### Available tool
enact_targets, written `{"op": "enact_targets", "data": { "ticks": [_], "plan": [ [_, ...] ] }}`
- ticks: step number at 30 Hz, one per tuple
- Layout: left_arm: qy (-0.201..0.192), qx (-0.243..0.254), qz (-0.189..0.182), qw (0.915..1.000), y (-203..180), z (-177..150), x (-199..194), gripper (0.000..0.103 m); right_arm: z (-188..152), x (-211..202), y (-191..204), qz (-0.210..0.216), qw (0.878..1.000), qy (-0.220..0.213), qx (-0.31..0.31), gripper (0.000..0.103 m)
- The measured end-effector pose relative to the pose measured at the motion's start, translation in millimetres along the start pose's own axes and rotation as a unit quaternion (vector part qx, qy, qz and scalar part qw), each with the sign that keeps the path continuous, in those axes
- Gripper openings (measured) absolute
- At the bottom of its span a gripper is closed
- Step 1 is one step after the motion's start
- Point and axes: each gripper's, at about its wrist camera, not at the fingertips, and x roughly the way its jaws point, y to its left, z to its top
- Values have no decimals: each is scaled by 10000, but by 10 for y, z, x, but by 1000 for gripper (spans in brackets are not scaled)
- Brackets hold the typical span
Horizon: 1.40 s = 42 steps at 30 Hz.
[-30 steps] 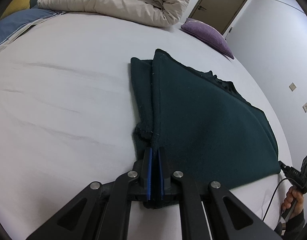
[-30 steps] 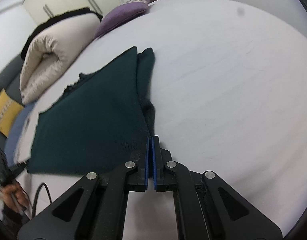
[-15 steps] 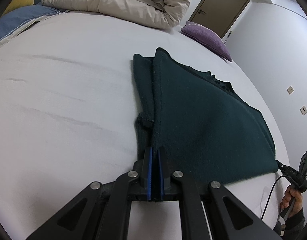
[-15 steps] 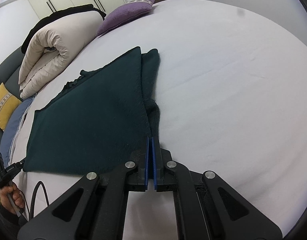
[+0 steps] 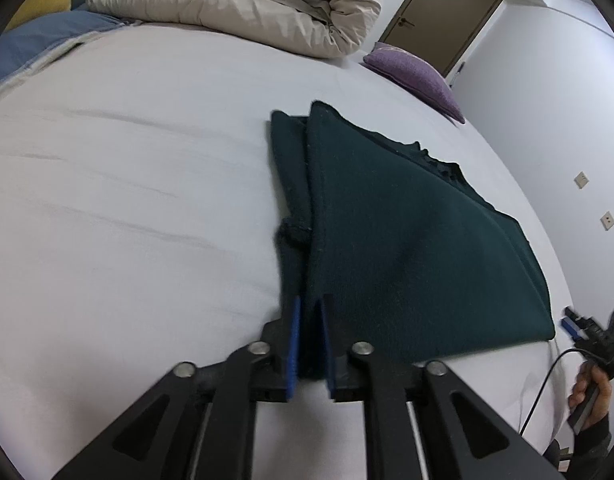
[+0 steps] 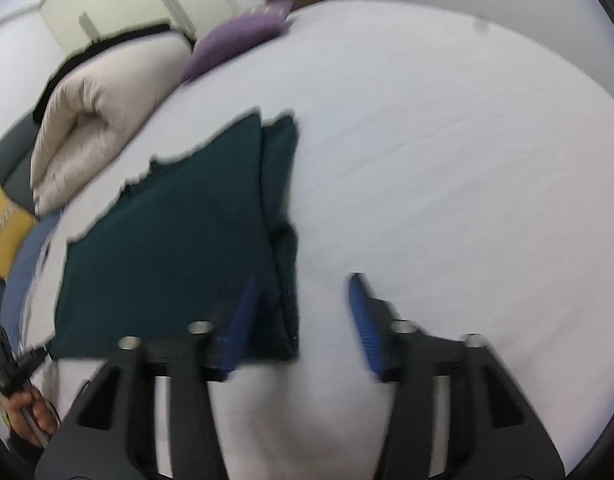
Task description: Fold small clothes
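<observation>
Left wrist view: the left gripper (image 5: pixel 309 320) tilts down at the near edge of the folded dark green garment (image 5: pixel 407 240) lying flat on the white bed (image 5: pixel 127 200); its jaws are opening, narrowly parted, cloth between them.

Right wrist view, blurred: the right gripper (image 6: pixel 303 304) tilts down, jaws opening wide over the garment's near corner, pads off the cloth.

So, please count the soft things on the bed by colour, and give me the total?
Dark green folded knit garment: 1
Purple cushion: 1
Beige rolled duvet: 1
Total: 3
</observation>
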Motion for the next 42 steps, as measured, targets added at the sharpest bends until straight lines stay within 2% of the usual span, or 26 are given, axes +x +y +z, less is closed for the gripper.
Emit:
{"op": "enact_targets", "data": {
  "ticks": [3,5,6,7,8,11,14,17,19,20,21,23,24,25,26,28,29,31,32,33,34,35,37,39,41,42],
  "plan": [
    [-371,133,272,9989,-123,141,-236,22,162,-192,112,168,9994,-286,-104,51],
    [-594,392,404,9966,-310,296,-299,29,305,-219,307,550,9976,-357,-204,51],
    [-731,564,433,9948,-456,402,-291,36,382,-182,458,809,9958,-337,-283,51],
    [-786,674,402,9938,-548,467,-266,42,445,-118,606,1022,9936,-313,-353,51],
    [-868,839,338,9921,-705,573,-199,44,503,-28,758,1229,9913,-269,-385,51],
    [-1054,1208,224,9868,-1076,847,120,47,638,363,1177,1818,9829,24,-305,51],
    [-888,1242,66,9883,-1301,1085,600,47,694,978,1560,2332,9709,538,12,51],
    [-630,1230,197,9902,-1334,1192,1025,46,658,1556,1720,2489,9625,1025,351,51],
    [-555,1196,440,9903,-1222,1212,1217,46,632,1874,1658,2337,9636,1180,537,47],
    [-439,1068,558,9917,-1101,1212,1307,46,647,1978,1544,2340,9631,1148,673,34],
    [-377,842,422,9948,-945,1205,1360,42,668,2030,1419,2327,9631,1090,805,26],
    [-479,296,-226,9982,-652,1204,1323,35,739,2089,1048,2341,9598,892,1266,3],
    [-462,176,-315,9983,-578,1221,1313,26,795,2068,804,2360,9576,685,1506,0],
    [-441,150,-354,9983,-545,1233,1317,22,841,2039,647,2375,9563,512,1625,0],
    [-428,98,-407,9982,-502,1242,1326,21,894,2012,541,2320,9576,380,1663,0],
    [-398,-30,-489,9980,-453,1264,1324,19,1019,1925,321,1932,9662,101,1706,0],
    [-379,-34,-463,9982,-459,1275,1307,19,1063,1881,186,1786,9656,-9,1888,0],
    [-394,190,-135,9990,-565,1245,1198,21,1071,1753,17,1508,9638,-122,2195,6],
    [-433,312,39,9986,-641,1202,1113,26,1066,1646,2,1405,9656,-167,2180,11],
    [-484,411,79,9980,-721,1150,1014,38,1049,1555,49,1402,9686,-193,2046,11],
    [-618,524,-93,9967,-843,991,807,47,1011,1451,143,1514,9705,-205,1866,11],
    [-706,620,-221,9953,-944,898,692,50,949,1354,262,1681,9702,-183,1738,11],
    [-855,896,-379,9916,-1166,677,476,59,714,1166,640,2331,9611,-63,1481,11],
    [-869,1084,-525,9889,-1342,443,365,60,427,1077,1122,2889,9513,300,1029,11],
    [-709,1238,-406,9889,-1408,245,424,60,28,1125,1677,3517,9301,841,644,11],
    [-511,1234,-233,9908,-1365,168,535,60,-92,1181,1810,3632,9241,1031,590,11]
  ]
}}
